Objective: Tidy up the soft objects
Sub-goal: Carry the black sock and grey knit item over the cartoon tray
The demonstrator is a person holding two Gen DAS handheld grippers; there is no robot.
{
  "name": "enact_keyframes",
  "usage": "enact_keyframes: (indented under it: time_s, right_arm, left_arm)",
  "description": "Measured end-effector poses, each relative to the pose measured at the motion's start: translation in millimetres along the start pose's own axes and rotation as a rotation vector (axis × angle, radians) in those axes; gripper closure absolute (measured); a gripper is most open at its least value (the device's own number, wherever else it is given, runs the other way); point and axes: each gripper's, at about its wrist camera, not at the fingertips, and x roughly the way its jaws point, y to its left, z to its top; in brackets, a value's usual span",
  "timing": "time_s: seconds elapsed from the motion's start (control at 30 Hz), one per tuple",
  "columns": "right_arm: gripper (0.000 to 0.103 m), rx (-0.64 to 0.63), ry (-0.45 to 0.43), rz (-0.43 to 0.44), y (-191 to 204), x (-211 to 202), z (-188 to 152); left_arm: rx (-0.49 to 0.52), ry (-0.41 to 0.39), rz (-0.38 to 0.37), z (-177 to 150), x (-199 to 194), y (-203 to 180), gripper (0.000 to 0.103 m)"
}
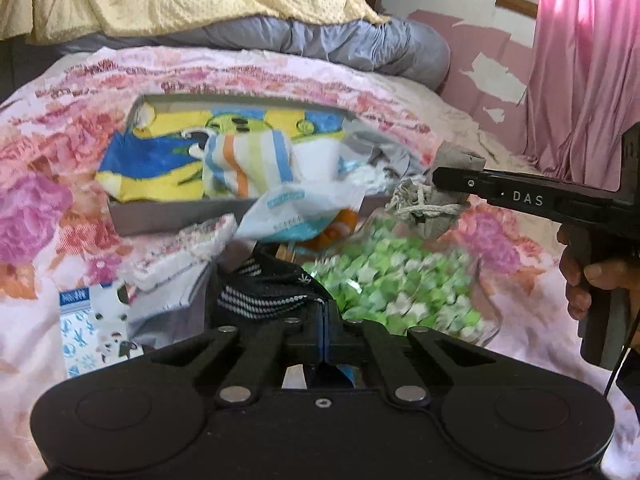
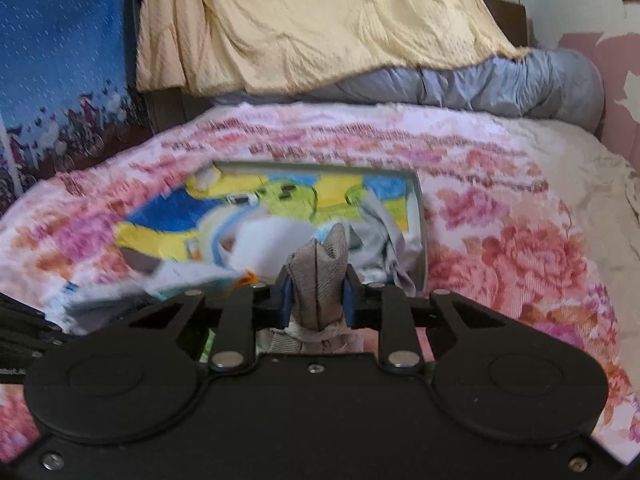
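Left wrist view: left claw (image 1: 325, 320) pinched fully together on a black patterned sock (image 1: 272, 292), lifting it clear of the pile on the floral bedspread (image 1: 48, 208). At twelve o'clock sits the grey box (image 1: 120, 220), already holding bright cloths, likely the sorting bin. At three o'clock a hand (image 1: 592, 280) carries the right claw. Right wrist view: right claw (image 2: 317, 300) narrow, clamped on a folded grey knit cloth (image 2: 318, 276), aimed toward the box (image 2: 418, 216) at twelve o'clock, probably for dropping in.
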Motion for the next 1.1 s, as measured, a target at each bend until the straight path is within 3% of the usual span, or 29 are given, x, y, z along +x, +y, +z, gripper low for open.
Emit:
enact_keyframes:
  time_s: [0.23, 0.63, 0.8, 1.1]
  right_arm:
    - [0.086, -0.018, -0.095, 0.054, 15, -29, 22]
    - [0.086, 0.006, -0.256, 0.097, 11, -54, 52]
    - [0.086, 0.074, -0.366, 0.094, 0, -36, 55]
    - [0.086, 0.096, -0.292, 0.083, -9, 24, 37]
  left_arm:
    - [0.01, -0.068, 0.001, 20, -31, -11, 0.103]
    - [0.028, -0.244, 0.029, 91, -70, -36, 0.103]
    - [-0.002, -0.322, 0.049, 124, -58, -38, 0.103]
    - [-0.062, -0.387, 0.126, 164, 7, -17, 0.103]
